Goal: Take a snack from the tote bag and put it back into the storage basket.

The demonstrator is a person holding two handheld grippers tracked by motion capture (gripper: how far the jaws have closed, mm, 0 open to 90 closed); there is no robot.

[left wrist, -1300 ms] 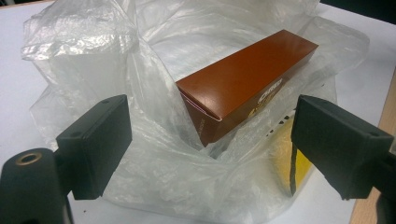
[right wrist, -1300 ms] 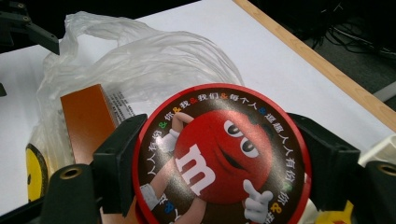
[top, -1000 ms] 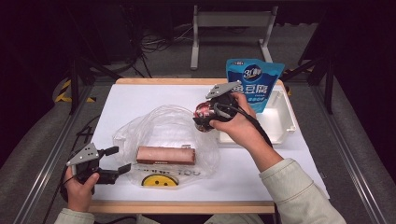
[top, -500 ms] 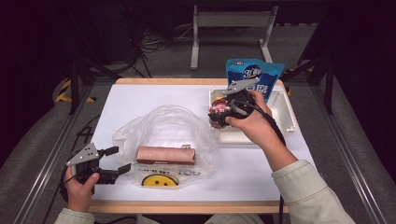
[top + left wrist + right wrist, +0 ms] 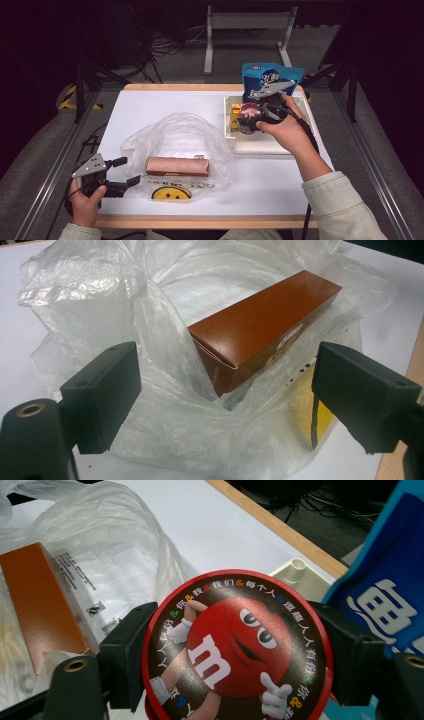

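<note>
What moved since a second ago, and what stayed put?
The right gripper, shut on the round red candy tin, carried it from beside the clear plastic bag to the right, over the white tray in front of the blue pouch. The left gripper stayed open at the bag's edge, and the brown box stayed lying inside the bag.

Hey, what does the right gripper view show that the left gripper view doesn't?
Right gripper view alone: the right gripper shut on a round red M&M's tin, a blue snack bag beside it, a white tray corner and the table's wooden edge.
Left gripper view alone: the open left gripper and a yellow print on the bag.
Both: the brown box inside the clear plastic bag.
</note>
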